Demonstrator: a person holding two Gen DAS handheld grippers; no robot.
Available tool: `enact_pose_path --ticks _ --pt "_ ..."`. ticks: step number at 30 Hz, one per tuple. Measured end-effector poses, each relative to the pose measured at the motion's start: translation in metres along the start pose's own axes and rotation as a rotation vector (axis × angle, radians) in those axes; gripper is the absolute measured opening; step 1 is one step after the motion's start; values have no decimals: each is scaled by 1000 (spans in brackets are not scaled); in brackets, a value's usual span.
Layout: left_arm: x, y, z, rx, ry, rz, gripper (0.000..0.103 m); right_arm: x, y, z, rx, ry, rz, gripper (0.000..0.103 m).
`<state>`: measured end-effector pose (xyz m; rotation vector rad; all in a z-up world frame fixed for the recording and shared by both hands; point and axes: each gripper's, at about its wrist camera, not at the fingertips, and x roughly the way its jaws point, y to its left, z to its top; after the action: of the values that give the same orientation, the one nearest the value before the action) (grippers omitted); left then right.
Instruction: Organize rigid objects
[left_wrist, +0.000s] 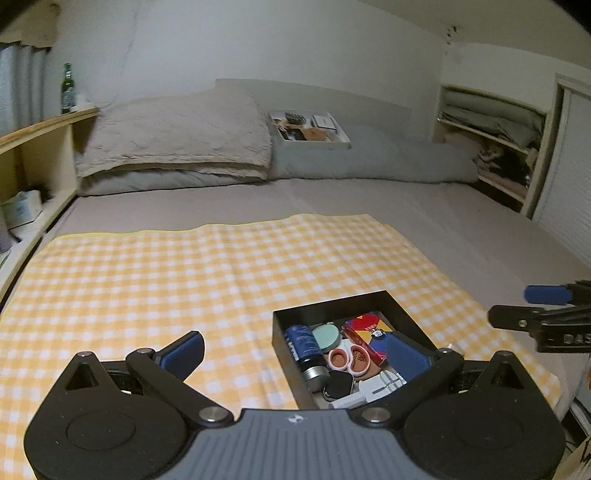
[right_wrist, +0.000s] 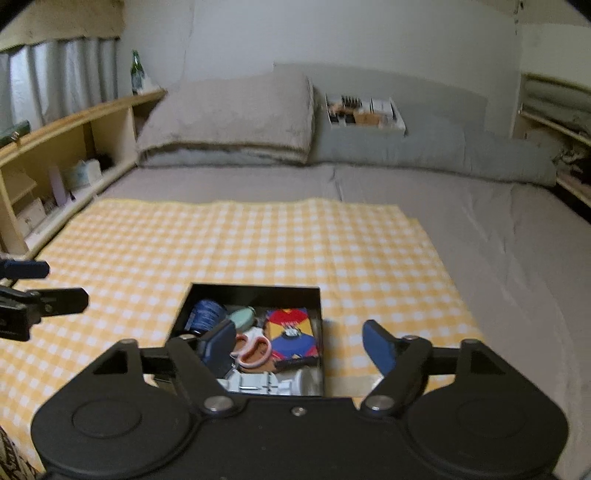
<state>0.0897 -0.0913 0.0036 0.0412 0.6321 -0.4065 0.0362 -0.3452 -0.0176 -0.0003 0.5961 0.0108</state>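
A black open box sits on the yellow checked cloth. Inside lie a dark blue can, a pale green round tin, pink-handled scissors, a red, blue and yellow card pack and white pieces. My left gripper hovers open above the box's near left corner, nothing between its fingers. My right gripper hangs open over the box's near side, empty; it also shows at the right edge.
The cloth lies on a grey bed. Pillows and a shallow tray of small items rest at the headboard. A wooden shelf with a green bottle runs along the left; another shelf stands at the right.
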Motion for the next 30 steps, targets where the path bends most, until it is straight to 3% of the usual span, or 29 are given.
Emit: enact_pose_path --ticks 7,12,30 --pt "-20 5 -16 -15 -29 61 103 -34 16 -18 17 -97 -20 102" --pt "-32 1 -28 8 -59 98 103 -43 26 -31 11 -128 -12 103" --pt "-47 2 -45 10 -77 110 103 -48 38 -40 -13 -159 -14 103"
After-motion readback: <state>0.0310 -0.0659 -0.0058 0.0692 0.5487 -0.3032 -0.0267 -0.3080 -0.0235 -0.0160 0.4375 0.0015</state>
